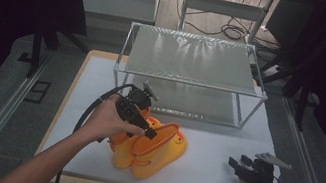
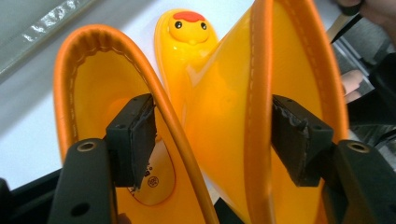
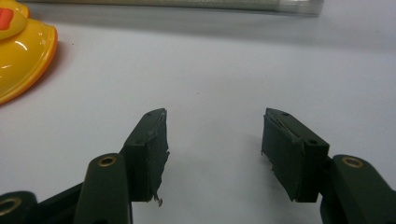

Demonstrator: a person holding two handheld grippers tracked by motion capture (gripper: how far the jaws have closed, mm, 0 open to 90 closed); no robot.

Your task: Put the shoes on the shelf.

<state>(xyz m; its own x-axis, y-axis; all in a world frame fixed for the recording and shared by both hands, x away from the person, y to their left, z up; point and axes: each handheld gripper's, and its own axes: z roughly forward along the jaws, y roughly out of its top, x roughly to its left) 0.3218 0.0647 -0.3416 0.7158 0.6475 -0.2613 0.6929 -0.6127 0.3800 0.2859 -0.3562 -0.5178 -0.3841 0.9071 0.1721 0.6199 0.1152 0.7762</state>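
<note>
A pair of yellow boots (image 1: 151, 148) stands on the white table (image 1: 222, 147), left of centre and near the front edge, in front of a wire-framed shelf (image 1: 192, 58) at the far side. The left gripper (image 1: 151, 133) is down at the boot tops with its jaws spread as wide as they go: in the left gripper view one jaw sits inside the left boot's opening (image 2: 93, 88) and the other inside the right boot's (image 2: 299, 60), so the two touching inner walls lie between the pads, which do not press on them. So the boots look either just set down or about to be pinched together; nothing is lifted, and if they belong on the shelf, that move is all to come. The right gripper (image 1: 242, 165) rests low at the near right of the table, well apart from the boots, open and empty. The high view gives the layout, shelf and both hands; the left gripper view alone shows the duck face (image 2: 188, 25) on a boot toe and just where the jaws sit; the right gripper view shows bare table between its pads (image 3: 152, 144) and an edge of a boot (image 3: 21, 56) at far left.
</note>
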